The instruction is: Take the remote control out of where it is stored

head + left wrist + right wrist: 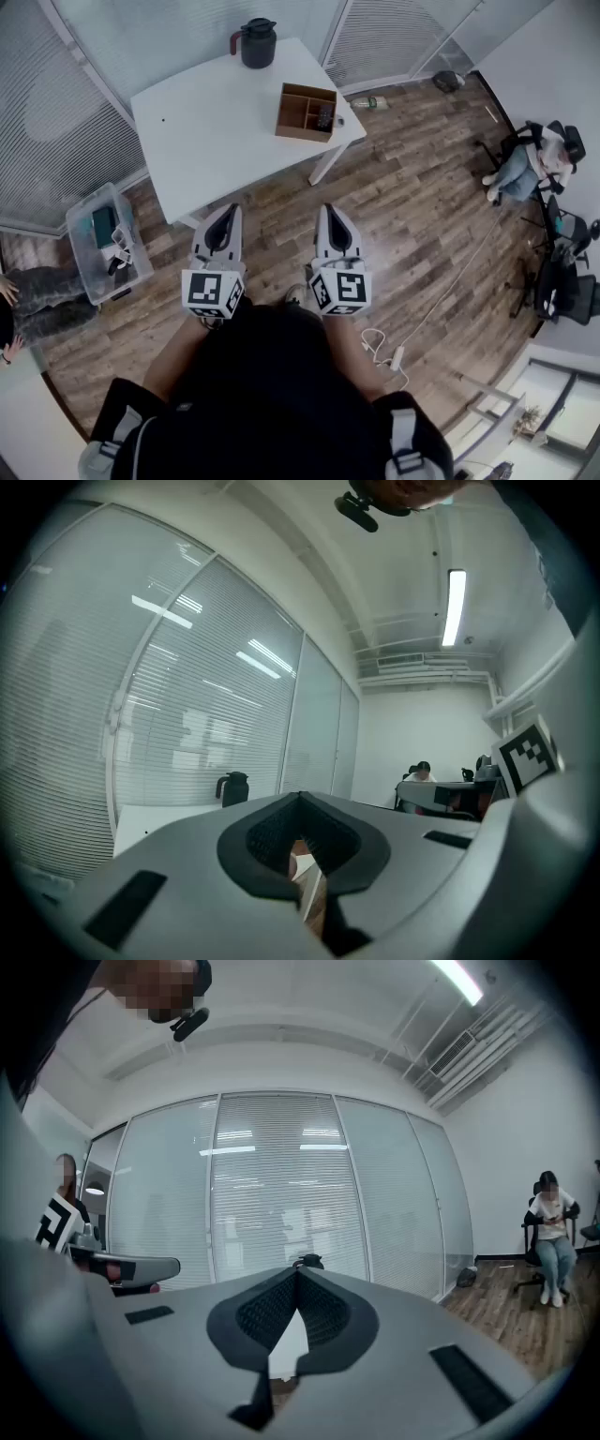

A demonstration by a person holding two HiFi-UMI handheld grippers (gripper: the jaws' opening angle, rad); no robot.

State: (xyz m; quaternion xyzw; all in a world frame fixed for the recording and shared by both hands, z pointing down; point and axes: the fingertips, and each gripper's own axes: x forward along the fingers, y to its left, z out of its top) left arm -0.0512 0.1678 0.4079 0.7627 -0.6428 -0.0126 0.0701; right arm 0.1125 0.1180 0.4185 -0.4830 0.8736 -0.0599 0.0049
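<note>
both grippers are up in front of my chest over the wood-plank floor [441,216], well short of the white rectangular table [216,122]. nothing touched yet.

left gripper [229,210]: in the left gripper view its jaws are closed, tips meeting at the top, and nothing is clamped. only a sliver of table and floor shows through the gap lower down.

right gripper [330,209]: same story in the right gripper view, jaws fully together and empty, pointing roughly level toward the glass wall with blinds [281,1194].

the two grippers sit side by side, apart from each other, marker cubes toward me.

black remote control [324,116]: it's in the brown wooden divided box [298,132], in the compartment on the box's right side as the head view shows it. the box sits near the table's right front corner, well away from both grippers. i can't make out how the remote lies; it's too small.

black thermos jug with a red-trimmed handle [257,43]: upright at the far edge of the table, apart from the box.

also on the floor:
- clear plastic storage bin [86,214], left of the table, with some items in it
- a plastic bottle [373,102] lying just beside the table's right side
- a white power strip [397,357] with its cable, to my right

a seated person in a white top [525,164] is on an office chair at the far right, well clear of the table.
</note>
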